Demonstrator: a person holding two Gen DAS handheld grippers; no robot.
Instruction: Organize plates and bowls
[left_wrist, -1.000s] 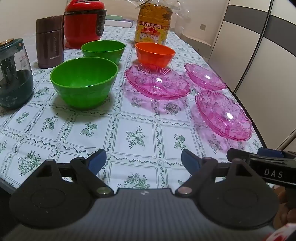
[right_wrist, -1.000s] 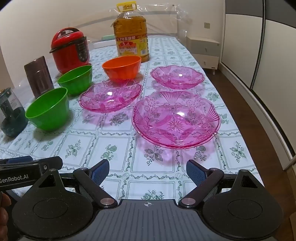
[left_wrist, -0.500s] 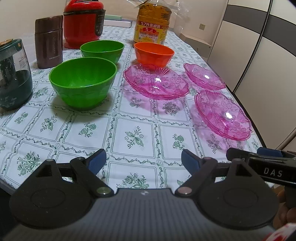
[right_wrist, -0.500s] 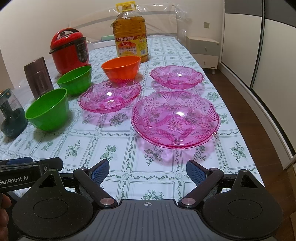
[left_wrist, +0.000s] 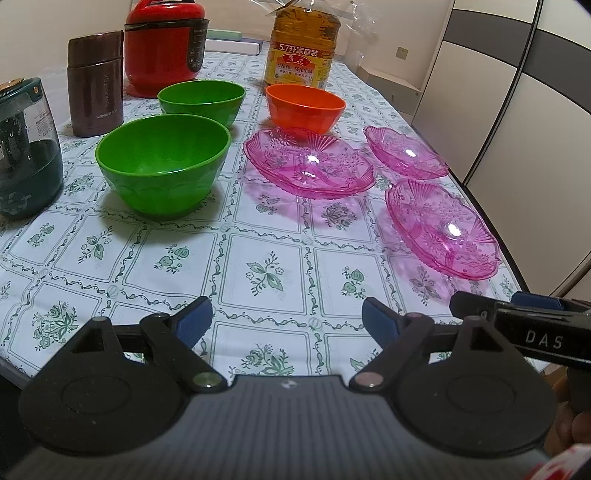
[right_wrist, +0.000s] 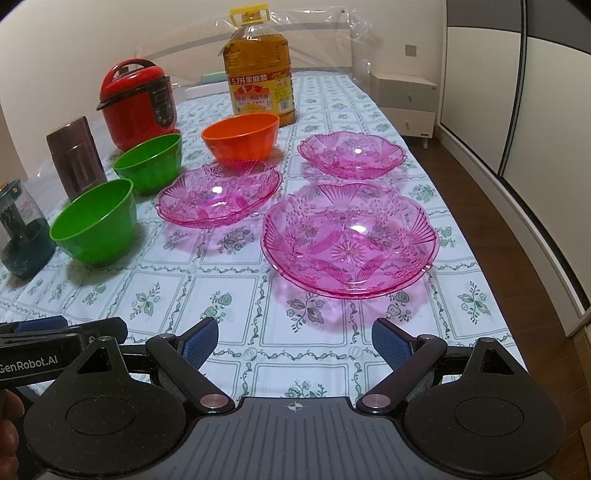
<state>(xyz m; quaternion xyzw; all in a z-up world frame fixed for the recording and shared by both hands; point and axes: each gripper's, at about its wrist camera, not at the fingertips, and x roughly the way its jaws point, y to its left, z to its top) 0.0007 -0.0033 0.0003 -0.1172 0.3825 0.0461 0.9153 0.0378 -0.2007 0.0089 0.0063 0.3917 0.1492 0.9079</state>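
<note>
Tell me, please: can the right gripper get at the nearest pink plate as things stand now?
Probably yes. The right gripper is open and empty, and the nearest pink plate lies straight ahead of it with only bare tablecloth between. The other pink plates sit apart from it.

Table (right_wrist: 229, 295) with floral checked cloth. On it: three pink glass plates (right_wrist: 349, 240) at 1 o'clock; two green bowls (right_wrist: 94, 219) at 10; orange bowl (right_wrist: 240, 136), oil jug (right_wrist: 260, 79), red cooker (right_wrist: 138, 103) toward 12.

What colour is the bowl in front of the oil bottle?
Orange bowl; clearest in the right wrist view.
</note>
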